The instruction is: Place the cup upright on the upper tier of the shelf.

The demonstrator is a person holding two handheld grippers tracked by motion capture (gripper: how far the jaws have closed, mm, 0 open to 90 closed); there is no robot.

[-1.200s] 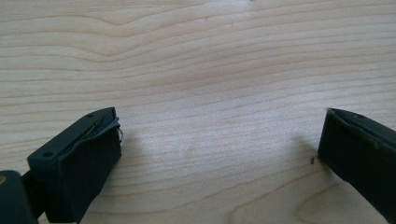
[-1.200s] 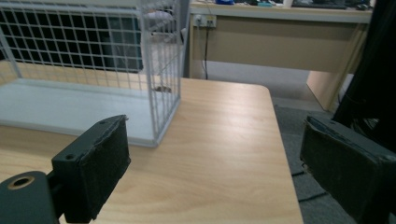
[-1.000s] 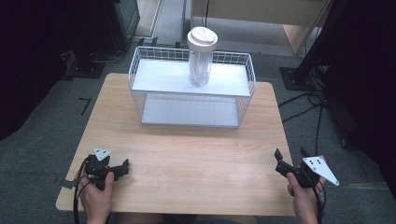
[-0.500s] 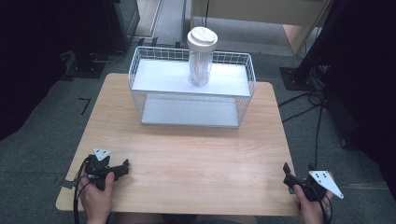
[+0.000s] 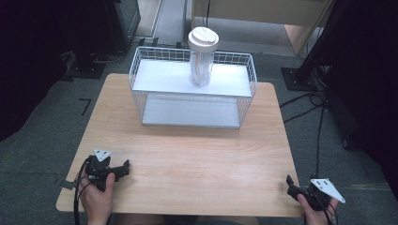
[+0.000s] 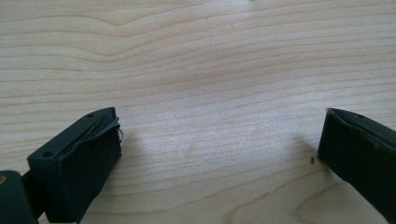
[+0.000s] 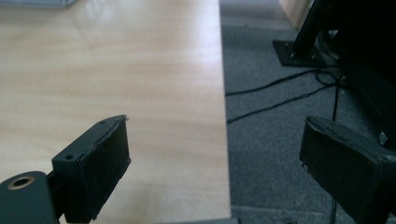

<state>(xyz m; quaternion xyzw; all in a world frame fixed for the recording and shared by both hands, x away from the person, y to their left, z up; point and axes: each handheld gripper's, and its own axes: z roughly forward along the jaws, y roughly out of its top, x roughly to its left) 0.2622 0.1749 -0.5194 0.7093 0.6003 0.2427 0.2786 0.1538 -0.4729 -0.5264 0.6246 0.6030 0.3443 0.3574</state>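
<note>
A clear jar (image 5: 201, 65) with a cream lid stands upright in the white wire basket (image 5: 141, 101) at the far middle of the wooden table (image 5: 202, 154). My left gripper (image 5: 123, 168) rests on the table near its front left corner, held by a hand. Its jaws stand wide apart over bare wood, and the left gripper (image 6: 219, 121) is open. My right gripper (image 5: 290, 185) hangs at the table's front right corner. In its own view the right gripper (image 7: 215, 123) is open, straddling the table's right edge with nothing between the fingers.
The basket has a white upper shelf and a white floor below it. Grey carpet (image 5: 328, 117) surrounds the table, with black cables (image 7: 280, 93) and a black stand base (image 5: 300, 77) on the right. Dark furniture stands at both sides.
My right gripper has drawn back toward the person, down to the table's front right corner. The left gripper, jar and basket have not moved.
</note>
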